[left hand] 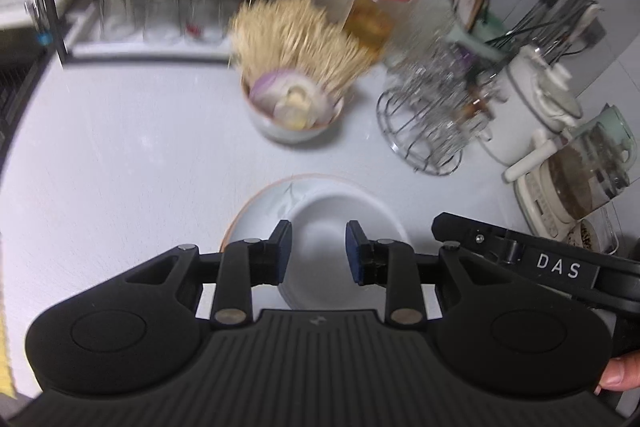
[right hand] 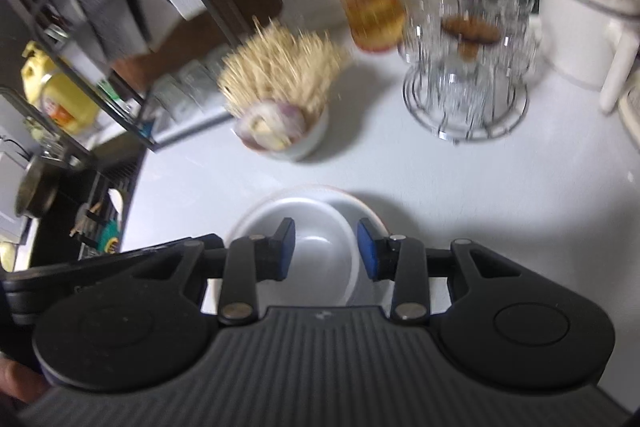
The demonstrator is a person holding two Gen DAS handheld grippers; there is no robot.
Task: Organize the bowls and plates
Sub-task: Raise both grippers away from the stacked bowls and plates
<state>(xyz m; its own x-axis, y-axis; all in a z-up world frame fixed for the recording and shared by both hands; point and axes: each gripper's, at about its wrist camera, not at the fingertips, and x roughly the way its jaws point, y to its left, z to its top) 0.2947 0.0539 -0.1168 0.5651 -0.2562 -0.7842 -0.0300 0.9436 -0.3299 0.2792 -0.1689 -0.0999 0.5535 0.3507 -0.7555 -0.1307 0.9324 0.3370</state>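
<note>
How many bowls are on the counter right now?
2: an empty white bowl sitting on the plate nearest the cameras, and a bowl of onion pieces further back by the toothpicks. The rack may hide more.

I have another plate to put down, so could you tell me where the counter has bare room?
Bare counter lies left of the stacked plate and bowl, up to the rack. A smaller patch lies right of the stack. The back is crowded: onion bowl, jar, glass stand, kettle.
</note>
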